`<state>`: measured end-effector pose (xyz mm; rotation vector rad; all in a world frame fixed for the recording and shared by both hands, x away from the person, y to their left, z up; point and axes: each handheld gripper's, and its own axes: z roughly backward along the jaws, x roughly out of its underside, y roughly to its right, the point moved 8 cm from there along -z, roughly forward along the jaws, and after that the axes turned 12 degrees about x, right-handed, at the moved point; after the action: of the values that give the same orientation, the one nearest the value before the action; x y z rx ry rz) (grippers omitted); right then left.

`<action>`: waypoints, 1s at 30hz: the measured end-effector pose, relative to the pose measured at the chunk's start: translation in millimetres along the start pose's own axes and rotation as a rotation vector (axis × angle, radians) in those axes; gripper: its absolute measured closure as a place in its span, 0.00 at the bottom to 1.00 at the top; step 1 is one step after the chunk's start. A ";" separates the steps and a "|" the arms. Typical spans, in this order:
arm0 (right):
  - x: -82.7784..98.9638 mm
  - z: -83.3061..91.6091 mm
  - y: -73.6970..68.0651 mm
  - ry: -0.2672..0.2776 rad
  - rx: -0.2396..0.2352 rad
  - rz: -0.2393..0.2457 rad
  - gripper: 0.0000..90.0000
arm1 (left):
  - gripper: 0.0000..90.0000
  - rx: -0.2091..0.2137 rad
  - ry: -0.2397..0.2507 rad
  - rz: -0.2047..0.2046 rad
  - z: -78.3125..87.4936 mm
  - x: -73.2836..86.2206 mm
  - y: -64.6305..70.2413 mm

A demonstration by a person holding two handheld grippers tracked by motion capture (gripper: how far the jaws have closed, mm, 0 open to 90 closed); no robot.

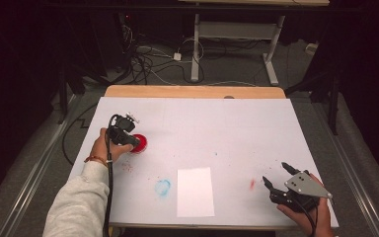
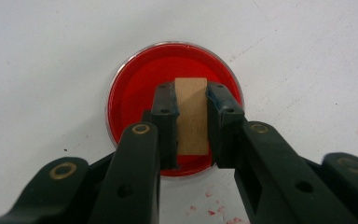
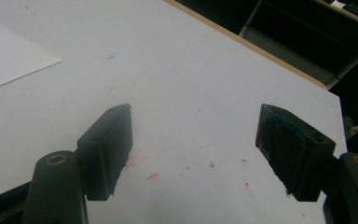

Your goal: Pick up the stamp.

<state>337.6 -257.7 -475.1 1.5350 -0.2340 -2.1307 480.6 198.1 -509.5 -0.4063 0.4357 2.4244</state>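
1. Two grippers are at work here; my left gripper (image 2: 191, 100) is clamped on a small wooden block (image 2: 191, 116), and I read the block as a stamp poised over the round red ink pad (image 2: 135, 93); whether its lower end already touches the ink I cannot tell.
2. In the high view the left gripper (image 1: 128, 136) sits at the left side of the white table (image 1: 227, 128), with the ink pad (image 1: 140, 143) directly under it; the sheet of white paper (image 1: 195, 191) lies near the front edge, well apart from the pad.
3. My right gripper (image 3: 193, 154) has its jaws spread wide with nothing between them; in the high view it (image 1: 279, 177) rests near the front right corner.
4. Handling, as I judge it: the block looks light and stiff, plain wood, so it should not crush or flex; its flat sides give the pads a fair hold; the grip sits on the two long faces, which seems the right place to me, since it leaves the stamping face free.
5. The risk I see is tilt; a narrow block pinched high could rock when pressed, so I would keep it upright; the pad's shallow dish looks light and may slide.
6. Red and blue smears (image 1: 162, 187) mark the table; wet ink would also make the block slippery.
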 end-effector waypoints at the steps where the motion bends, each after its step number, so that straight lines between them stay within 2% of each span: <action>1: 0.0 0.0 0.0 0.000 0.000 0.000 0.31 | 0.82 -0.008 0.000 -0.007 -0.5 0.4 0.4; 4: 0.1 0.0 -0.2 -0.001 0.000 0.000 0.31 | 0.82 -0.022 -0.001 -0.016 -1.4 0.9 1.1; 11: 0.2 0.0 -1.1 -0.002 0.001 0.005 0.31 | 0.82 0.007 0.019 -0.002 -1.7 1.9 -0.8; 19: -0.4 -0.9 0.7 0.001 0.004 0.001 0.31 | 0.82 -0.024 -0.006 -0.022 -2.5 1.0 1.1; 24: 0.7 -2.5 1.6 -0.007 0.009 -0.003 0.31 | 0.82 -0.002 0.004 -0.018 -2.3 1.4 -0.5; 30: 1.3 -2.2 1.8 -0.010 0.011 -0.003 0.31 | 0.82 0.002 0.011 -0.016 -2.4 1.7 -0.5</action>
<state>339.8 -259.6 -476.2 1.5325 -0.2475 -2.1435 480.1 198.4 -512.4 -0.4213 0.4382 2.4069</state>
